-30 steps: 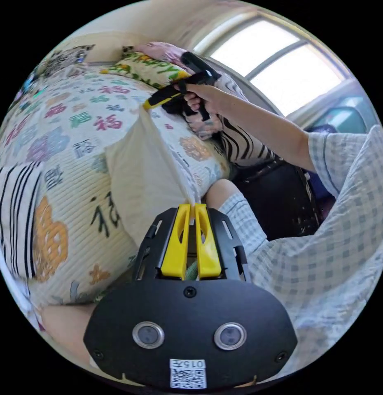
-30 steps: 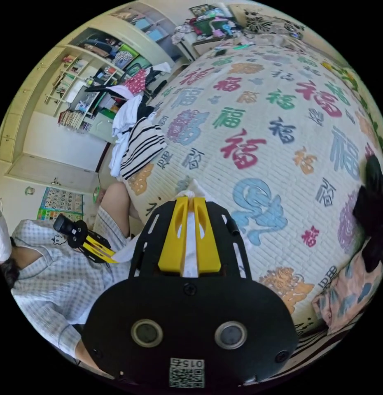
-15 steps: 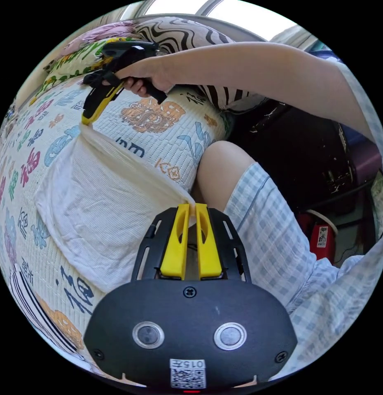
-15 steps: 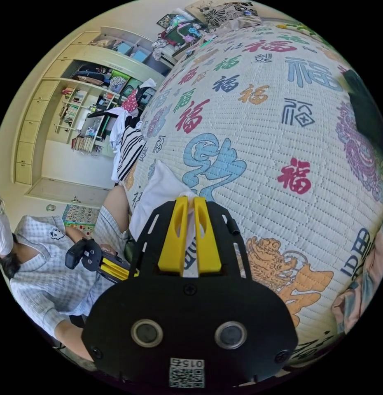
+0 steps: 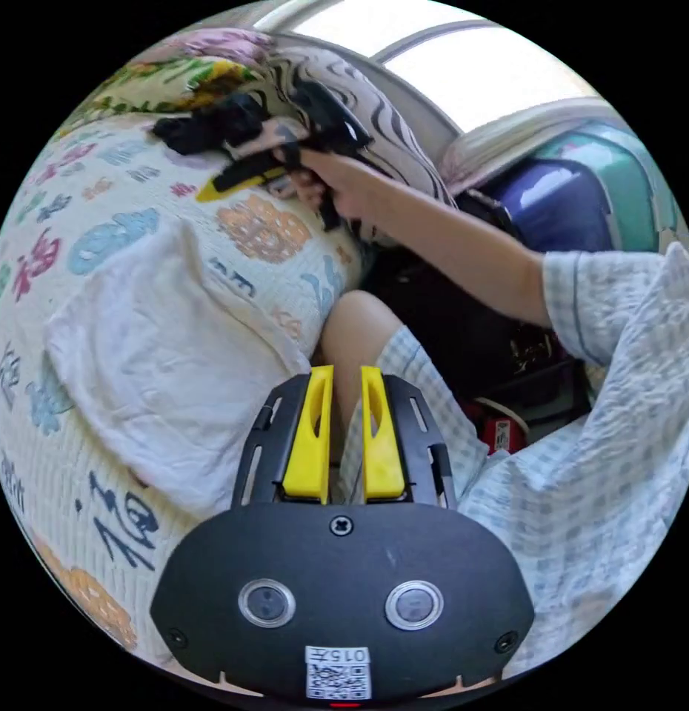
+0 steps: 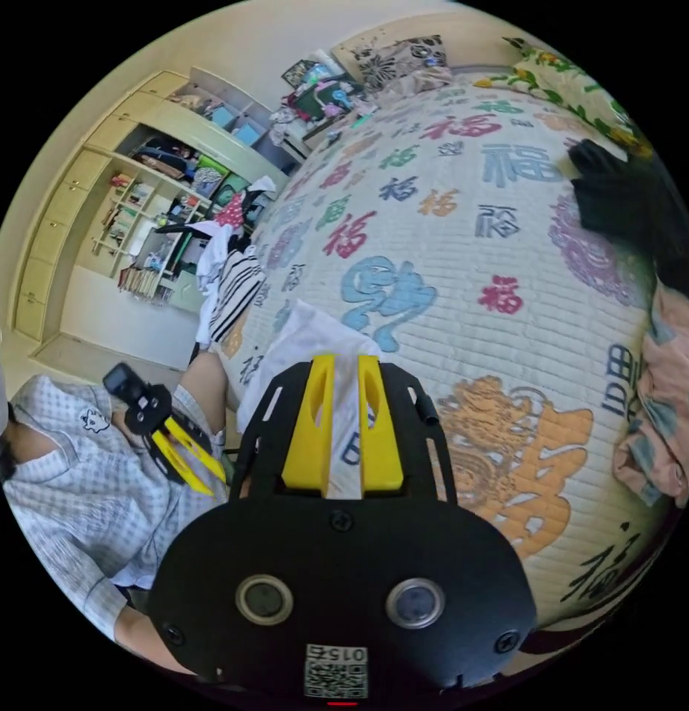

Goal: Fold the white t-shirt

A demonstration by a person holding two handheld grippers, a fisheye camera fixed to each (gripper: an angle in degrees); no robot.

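Observation:
The white t-shirt [image 5: 159,355] lies folded in a rough rectangle on the patterned quilt [image 5: 100,222], near the bed's edge. My left gripper [image 5: 347,370] is open just off the shirt's corner, with the person's knee behind its jaws and nothing between them. In the same view my right gripper [image 5: 207,194] is held in a hand farther along the bed, away from the shirt. In the right gripper view, the right gripper [image 6: 347,361] stands open above the t-shirt [image 6: 307,341], holding nothing. The left gripper [image 6: 215,481] shows by the person's lap, jaws apart.
A black garment [image 6: 618,200] and a pink cloth [image 6: 656,400] lie on the quilt [image 6: 463,244]. A striped garment [image 6: 237,285] hangs over the bed's far edge. Shelves [image 6: 159,222] line the wall. The person's knee [image 5: 359,326] touches the bed; suitcases [image 5: 581,200] stand under the window.
Both grippers have let go of the shirt, which was stretched between them and now lies flat on the quilt. The right gripper has drawn away from it.

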